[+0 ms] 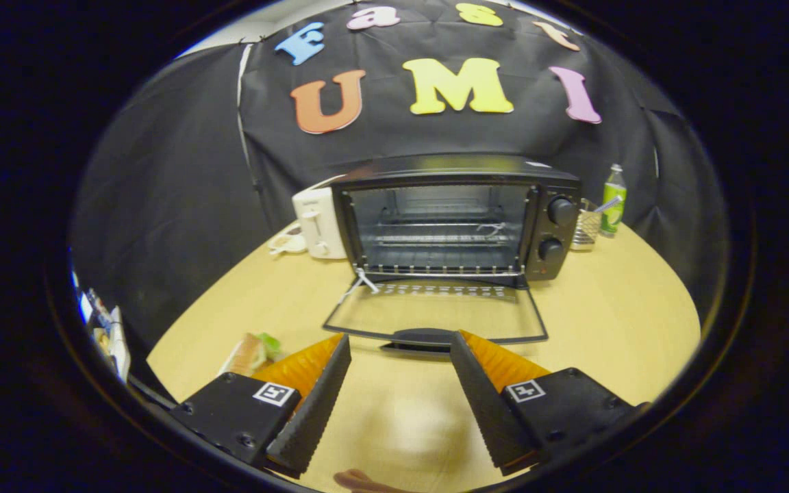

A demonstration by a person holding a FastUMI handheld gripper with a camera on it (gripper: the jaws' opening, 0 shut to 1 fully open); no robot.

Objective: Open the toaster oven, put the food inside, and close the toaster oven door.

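Hovering above the worktop (614, 308), we hold the hand-held gripper (400, 349) wide and empty before the toaster oven (459, 216), its door (435, 318) already down. Food (251, 352) lies beside the left finger; next we judge: swing left, grasp it.

The black oven (459, 219) stands on the table, its glass door (435, 316) folded down flat. The food (252, 352), a sandwich, lies beside the left finger.
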